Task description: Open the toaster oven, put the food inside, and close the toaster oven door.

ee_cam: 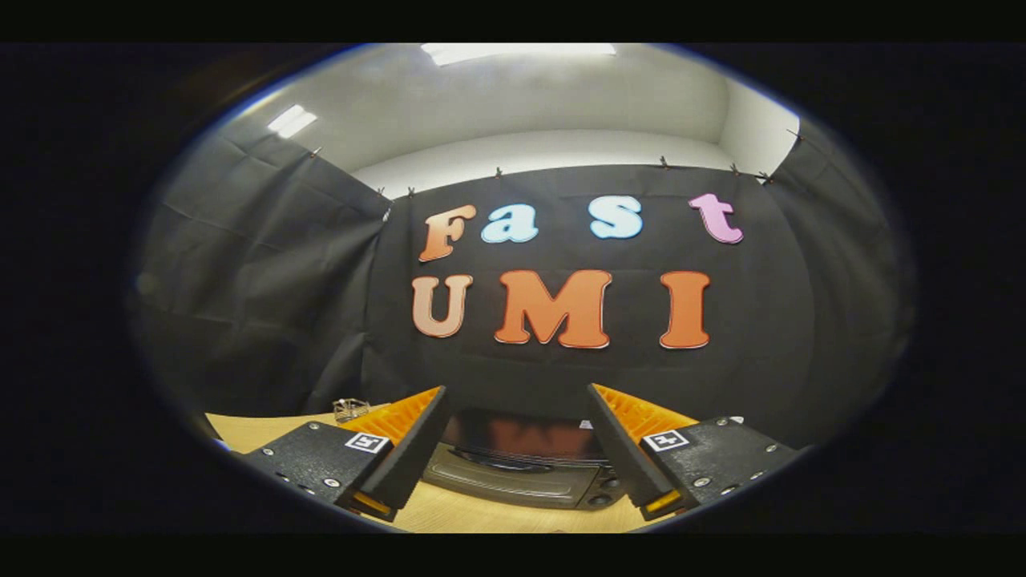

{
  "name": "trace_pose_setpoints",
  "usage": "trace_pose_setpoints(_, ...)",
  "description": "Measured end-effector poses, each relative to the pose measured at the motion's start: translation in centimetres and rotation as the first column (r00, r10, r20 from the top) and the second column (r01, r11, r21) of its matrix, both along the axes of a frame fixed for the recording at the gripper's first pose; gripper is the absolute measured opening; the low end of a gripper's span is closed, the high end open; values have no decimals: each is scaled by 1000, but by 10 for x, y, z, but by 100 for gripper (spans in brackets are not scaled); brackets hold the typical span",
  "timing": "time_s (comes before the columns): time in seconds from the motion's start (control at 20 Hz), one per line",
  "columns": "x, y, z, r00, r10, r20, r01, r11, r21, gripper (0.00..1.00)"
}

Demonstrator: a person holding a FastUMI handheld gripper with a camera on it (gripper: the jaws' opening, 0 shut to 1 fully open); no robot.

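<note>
The gripper [517,449] is seen nearest the camera, its two fingers [417,449] spread wide with nothing held between them. Just ahead, framed in the gap at twelve o'clock from the fingertips, a dark grey metal toaster oven [521,473] is set on the pale wooden table [264,433]. Its door is shut, with a curved handle across the front; the glass is lit by a reddish reflection, so the inside is hard to make out. Both oven sides are hidden by the fingers. At ten o'clock, a small wire object [350,409] is partly cut off by the left finger.
</note>
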State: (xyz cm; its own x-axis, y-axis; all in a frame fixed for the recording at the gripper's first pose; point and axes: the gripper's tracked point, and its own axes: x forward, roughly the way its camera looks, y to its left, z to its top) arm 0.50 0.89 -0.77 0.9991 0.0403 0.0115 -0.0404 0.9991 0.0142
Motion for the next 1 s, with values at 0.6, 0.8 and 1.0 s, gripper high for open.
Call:
trace_pose_setpoints(0.6, 53, 35, -105, 978, 35, -205, -34, 999, 6, 99)
trace_pose_setpoints(0.8, 76, 33, -137, 965, -14, -262, 13, 1000, -7, 100)
trace_pose_setpoints(1.0, 96, 28, -157, 955, -50, -292, 52, 999, 0, 100)
